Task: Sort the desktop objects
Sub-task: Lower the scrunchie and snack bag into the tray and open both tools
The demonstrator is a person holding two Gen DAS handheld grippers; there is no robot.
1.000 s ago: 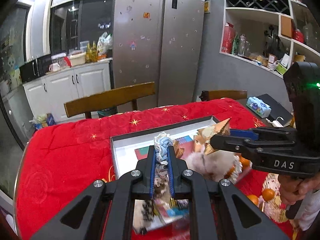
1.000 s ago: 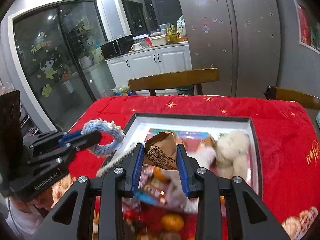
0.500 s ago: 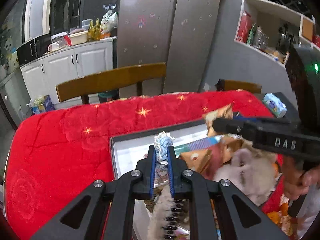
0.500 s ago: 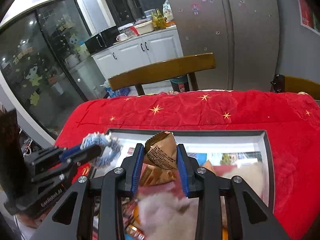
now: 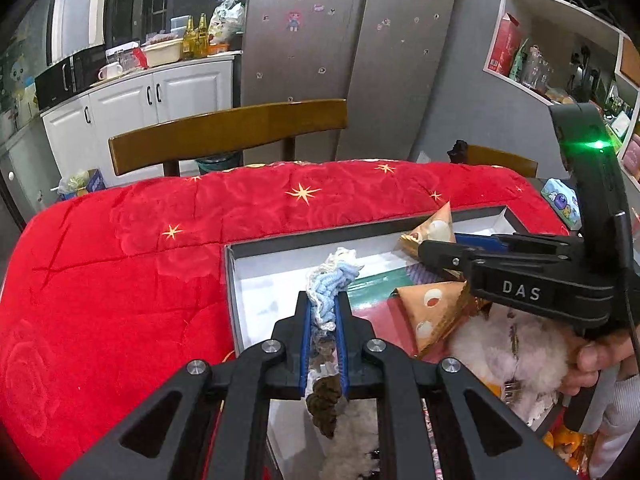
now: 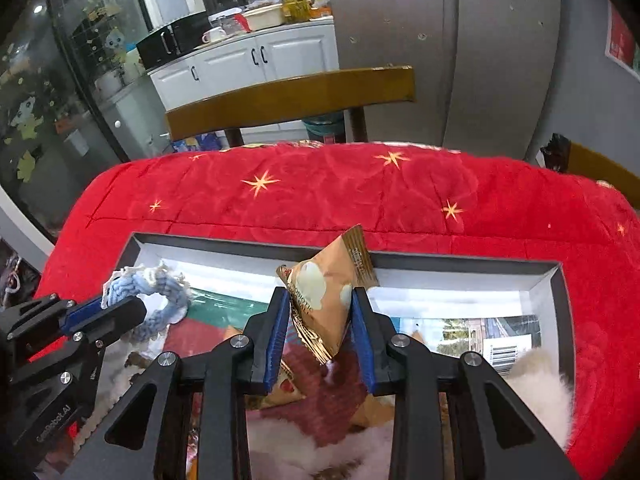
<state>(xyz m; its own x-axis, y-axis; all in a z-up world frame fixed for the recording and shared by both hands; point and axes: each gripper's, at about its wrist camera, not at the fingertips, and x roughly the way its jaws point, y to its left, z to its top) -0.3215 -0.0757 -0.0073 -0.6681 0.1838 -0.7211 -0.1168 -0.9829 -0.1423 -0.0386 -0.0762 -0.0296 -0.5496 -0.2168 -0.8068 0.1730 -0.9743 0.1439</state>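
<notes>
Both loads above tray [image 6: 540, 276] rim

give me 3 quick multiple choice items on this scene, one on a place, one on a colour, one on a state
1. Where does the open box sit?
A. on the red cloth
B. on the chair
C. on the counter

2. What colour is the crocheted ring in the left tongs?
A. green
B. light blue and white
C. orange

3. The right tongs are
A. open and empty
B. shut on the snack packet
C. resting on the cloth

Key: 1 A, the red cloth surrounds it; 2 B, its yarn shows those colours; 3 B, both pads press the snack packet.
</notes>
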